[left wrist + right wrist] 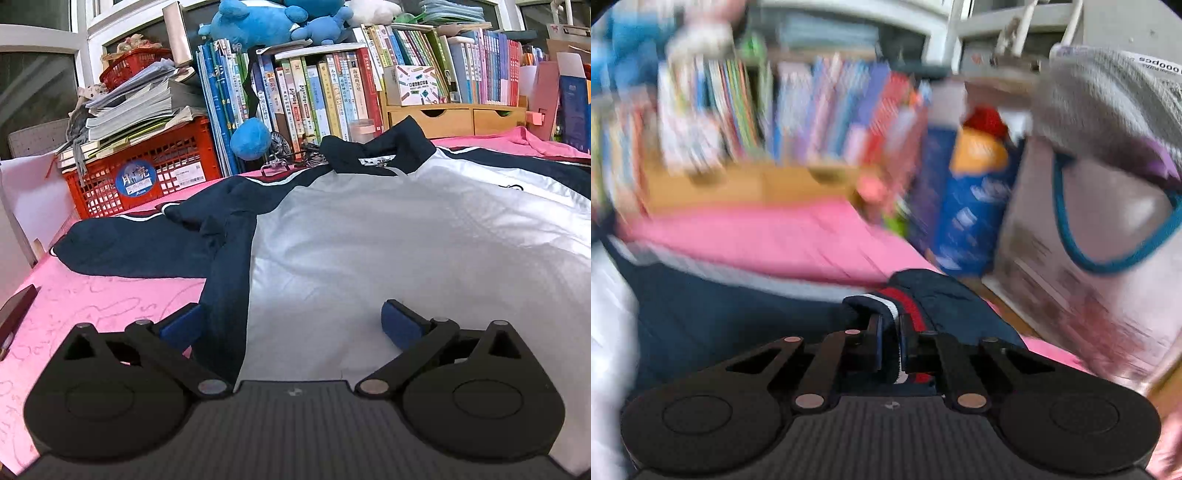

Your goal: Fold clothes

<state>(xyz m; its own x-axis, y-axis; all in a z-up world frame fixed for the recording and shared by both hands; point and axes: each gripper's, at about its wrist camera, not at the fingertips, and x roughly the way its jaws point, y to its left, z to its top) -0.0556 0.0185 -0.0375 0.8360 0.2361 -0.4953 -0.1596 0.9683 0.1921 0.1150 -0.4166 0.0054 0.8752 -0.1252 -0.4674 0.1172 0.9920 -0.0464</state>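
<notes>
the left claw is built of matte black plastic: a wide ribbed plate at the base with a small pale mark at its middle, flanked by two round housings, each with a raised disc on top. from each housing rises a triangular bracket with a cut-out, capped by a silver rivet. slim black link bars, pinned with larger silver rivets, run forward to fingers faced with dark blue pads. the right claw has the same black ribbed plate, twin round housings, triangular cut-outs and silver pins, though its pins look coppery in this light, and its blue pad edges are narrow.
</notes>
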